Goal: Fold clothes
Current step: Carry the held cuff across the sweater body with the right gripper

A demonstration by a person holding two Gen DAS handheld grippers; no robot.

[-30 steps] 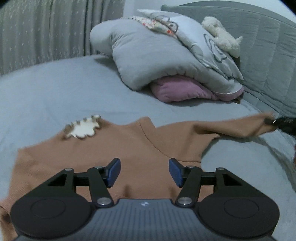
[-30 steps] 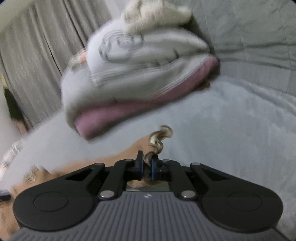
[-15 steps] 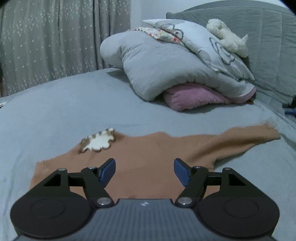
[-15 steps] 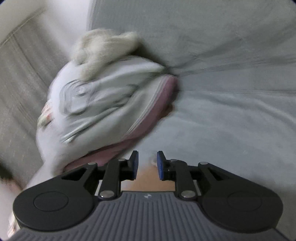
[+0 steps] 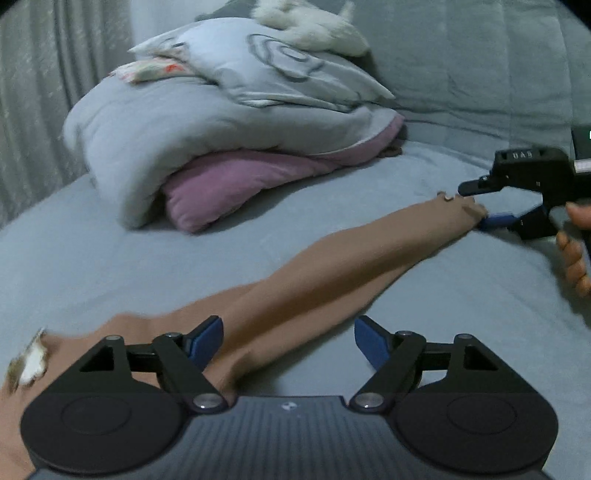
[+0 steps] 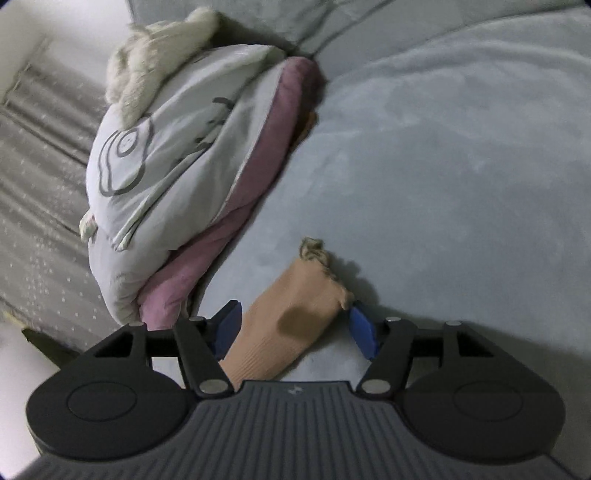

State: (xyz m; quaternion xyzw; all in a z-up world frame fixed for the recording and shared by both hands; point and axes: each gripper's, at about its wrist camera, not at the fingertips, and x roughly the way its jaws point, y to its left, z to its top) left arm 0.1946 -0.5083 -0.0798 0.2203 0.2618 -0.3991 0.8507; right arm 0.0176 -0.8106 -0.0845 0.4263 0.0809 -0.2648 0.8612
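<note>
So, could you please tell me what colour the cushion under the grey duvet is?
The cushion is a dusty pink-purple, clearest in the left wrist view.

Bare grey bedspread (image 5: 110,266) lies open left of the stretched tan sleeve (image 5: 332,266) and beyond its cuff. The heaped pillows and quilt (image 5: 207,129) block the far side, with the padded headboard (image 5: 480,74) behind.

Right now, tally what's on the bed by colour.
Tan: 1, long-sleeved top
Light grey: 2, duvet, printed pillow
Pink: 1, cushion
White: 1, plush toy
Total: 5
</note>
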